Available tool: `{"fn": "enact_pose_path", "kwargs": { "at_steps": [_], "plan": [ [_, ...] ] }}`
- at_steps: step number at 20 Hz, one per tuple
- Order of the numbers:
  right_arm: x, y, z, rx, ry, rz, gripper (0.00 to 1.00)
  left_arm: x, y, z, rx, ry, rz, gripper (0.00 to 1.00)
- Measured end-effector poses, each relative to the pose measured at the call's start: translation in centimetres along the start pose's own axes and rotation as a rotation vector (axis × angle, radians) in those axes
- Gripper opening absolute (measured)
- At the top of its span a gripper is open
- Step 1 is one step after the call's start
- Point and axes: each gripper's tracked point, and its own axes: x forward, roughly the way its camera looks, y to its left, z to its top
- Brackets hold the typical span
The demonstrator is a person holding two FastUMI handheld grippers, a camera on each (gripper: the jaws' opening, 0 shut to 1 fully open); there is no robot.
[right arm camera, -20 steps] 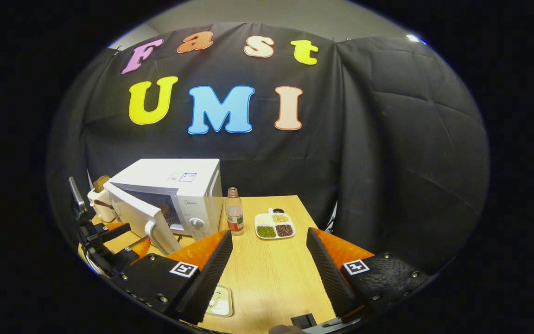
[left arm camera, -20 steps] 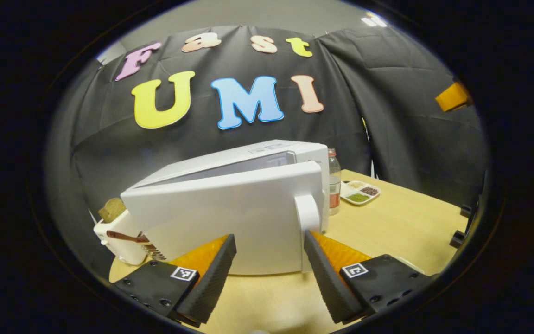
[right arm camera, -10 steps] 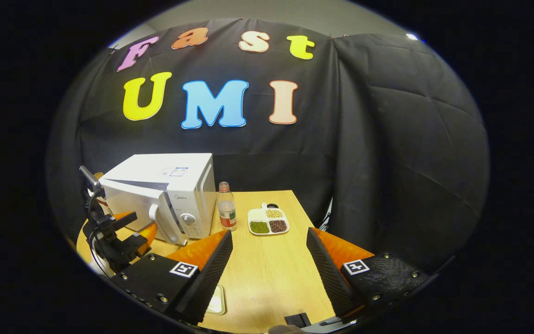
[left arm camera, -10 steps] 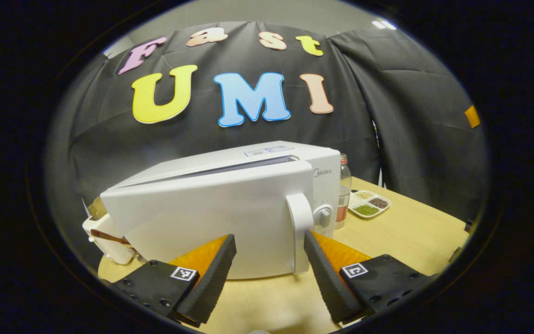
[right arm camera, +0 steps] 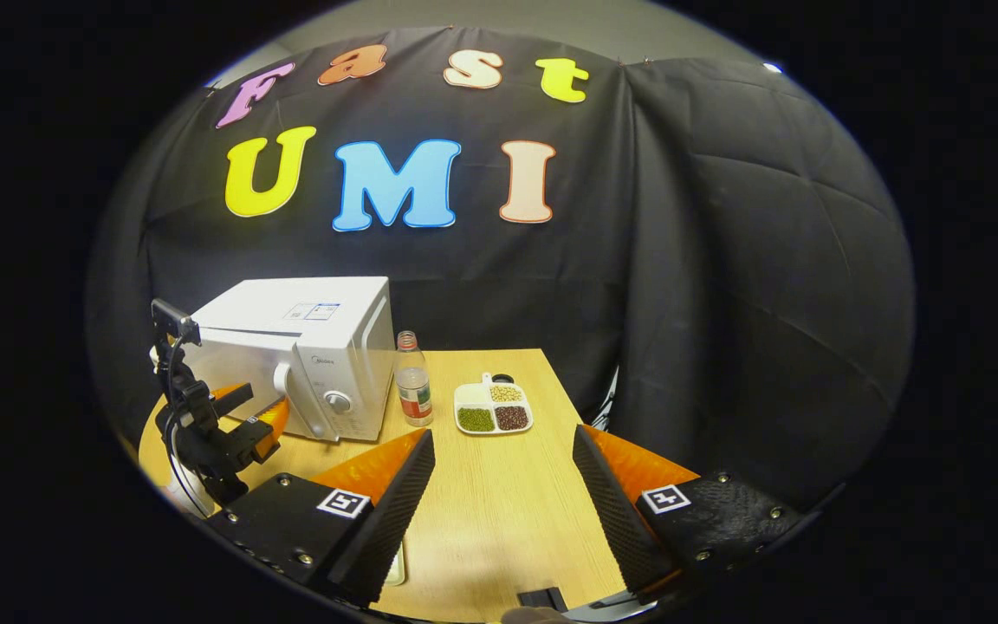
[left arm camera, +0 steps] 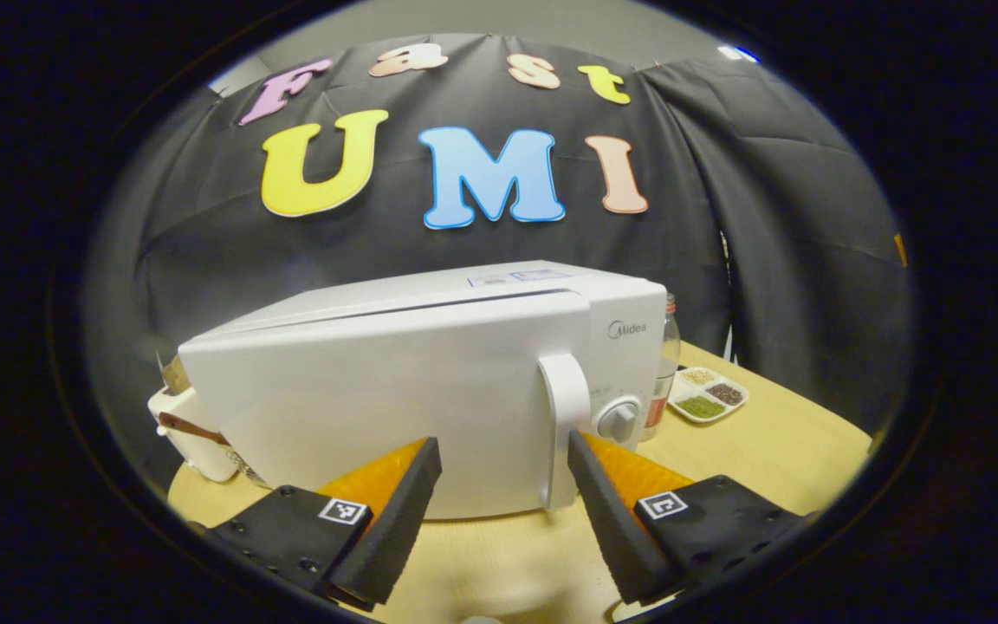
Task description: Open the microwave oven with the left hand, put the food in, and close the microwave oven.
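Observation:
The white microwave (left arm camera: 430, 364) stands close in front of me in the left gripper view, its door (left arm camera: 378, 407) almost flush with the body and a thin gap along its top edge. My left gripper (left arm camera: 499, 511) is open, and the door's upright handle (left arm camera: 561, 425) sits just beyond its right finger (left arm camera: 607, 511). I cannot tell whether anything touches. In the right gripper view the microwave (right arm camera: 308, 342) is at the table's far left with the left gripper (right arm camera: 243, 414) in front of its door. My right gripper (right arm camera: 503, 511) is open and empty over the table.
A clear bottle (right arm camera: 413, 392) and a white divided dish of beans (right arm camera: 492, 407) stand right of the microwave on the wooden table (right arm camera: 499, 485). A white toaster with bread (left arm camera: 191, 425) sits behind the microwave's left side. A pale flat item (right arm camera: 397, 568) lies under my right gripper's left finger.
The microwave door has swung from clearly ajar to nearly shut, with my left gripper following it inward. The right gripper has stayed open and drawn back slightly.

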Motion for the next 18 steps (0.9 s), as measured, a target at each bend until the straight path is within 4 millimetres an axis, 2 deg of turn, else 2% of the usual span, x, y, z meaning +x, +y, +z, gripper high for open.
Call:
{"fn": "enact_pose_path", "kwargs": {
  "at_steps": [4, 5, 6, 8, 13, 14, 15, 18],
  "plan": [
    [0.5, -0.2, 0.1, -0.018, 0.007, 0.01, 0.98, -0.1, -0.2, -0.1, -0.017, -0.004, 0.008, 1.0],
    [0.6, -0.2, 0.1, -0.018, 0.01, 0.014, 0.98, 0.0, -0.1, 0.1, -0.021, -0.009, 0.009, 1.0],
    [0.6, -0.1, 0.1, -0.019, 0.011, 0.018, 0.98, 0.1, -0.2, 0.0, -0.021, -0.007, 0.009, 0.94],
    [0.9, 0.0, 0.0, -0.023, 0.017, 0.028, 0.98, 0.1, -0.3, -0.1, -0.032, -0.008, 0.02, 1.0],
    [0.7, 1.0, -0.3, -0.033, 0.026, 0.065, 0.98, 0.7, 0.2, 0.6, -0.028, -0.021, 0.076, 0.99],
    [0.7, 1.2, -0.5, -0.037, 0.033, 0.071, 0.98, 1.2, -0.8, 0.5, -0.031, -0.008, 0.048, 0.97],
    [0.4, 1.4, -0.7, -0.04, 0.03, 0.078, 0.98, 1.2, -1.1, 0.6, -0.023, -0.017, 0.068, 1.0],
    [-0.1, 1.6, -0.6, -0.037, 0.025, 0.088, 0.98, 0.8, -0.6, 0.9, -0.003, -0.022, 0.08, 0.98]
  ]
}}
